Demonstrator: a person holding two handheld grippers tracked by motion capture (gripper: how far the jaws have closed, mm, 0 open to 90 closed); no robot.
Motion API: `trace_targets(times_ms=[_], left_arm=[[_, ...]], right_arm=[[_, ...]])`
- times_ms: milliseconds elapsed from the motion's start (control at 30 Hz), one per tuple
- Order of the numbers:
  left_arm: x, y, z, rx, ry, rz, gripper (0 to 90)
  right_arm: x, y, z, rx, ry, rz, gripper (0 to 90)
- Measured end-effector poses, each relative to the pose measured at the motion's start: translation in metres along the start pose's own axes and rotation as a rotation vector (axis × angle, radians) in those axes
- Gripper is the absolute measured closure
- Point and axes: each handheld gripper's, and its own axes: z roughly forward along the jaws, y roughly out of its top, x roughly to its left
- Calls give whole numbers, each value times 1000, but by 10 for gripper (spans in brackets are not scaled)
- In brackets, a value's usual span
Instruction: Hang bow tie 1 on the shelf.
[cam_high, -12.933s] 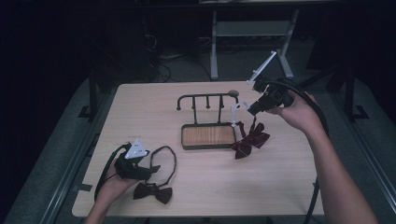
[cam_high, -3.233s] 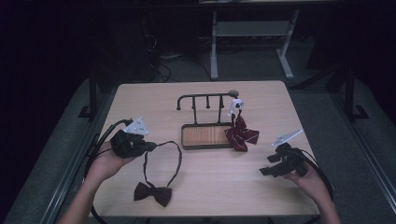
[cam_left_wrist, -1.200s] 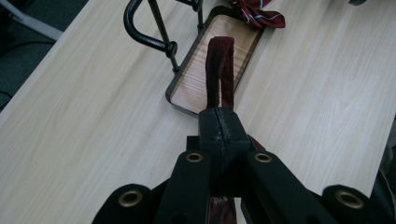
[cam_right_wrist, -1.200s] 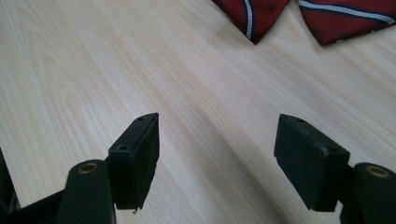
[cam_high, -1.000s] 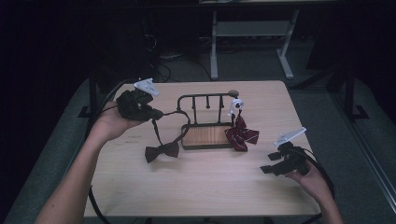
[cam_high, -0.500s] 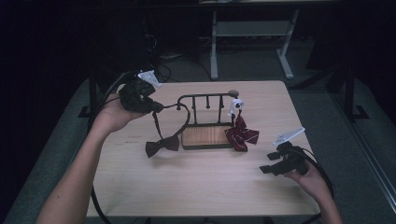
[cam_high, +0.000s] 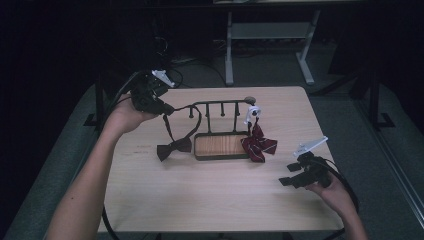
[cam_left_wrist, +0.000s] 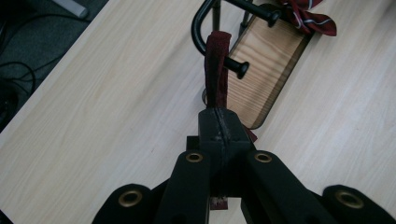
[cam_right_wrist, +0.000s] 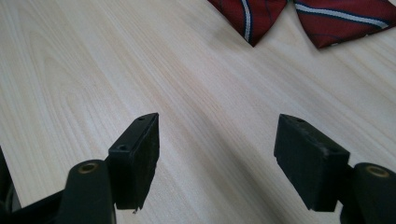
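My left gripper (cam_left_wrist: 219, 122) pinches the bow tie's (cam_high: 173, 148) soft, floppy strap (cam_left_wrist: 216, 65); I think that's the best spot. My right gripper (cam_right_wrist: 217, 158) gapes wide.

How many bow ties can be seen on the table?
2. A dark bow tie hangs by its strap from the left tool, left of the rack. A red striped bow tie hangs at the rack's right end.
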Motion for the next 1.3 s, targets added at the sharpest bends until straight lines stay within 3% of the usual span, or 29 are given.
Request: trace_targets(times_ms=[167,633,967,1300], left_arm=[[5,1,5,-9,9,-5,900],[8,5,26,81,44,-14,900],[11,3,30,109,56,-25,896],[9,0,34,123,47,-15,819]], right_arm=[[-1,-1,-1,-3,-1,-2,311],[-1,-1,-2,-1,1,2,311],[0,-1,-2,-3,-1,-3,311],[-1,-2,-2,-1,-1,4,310]])
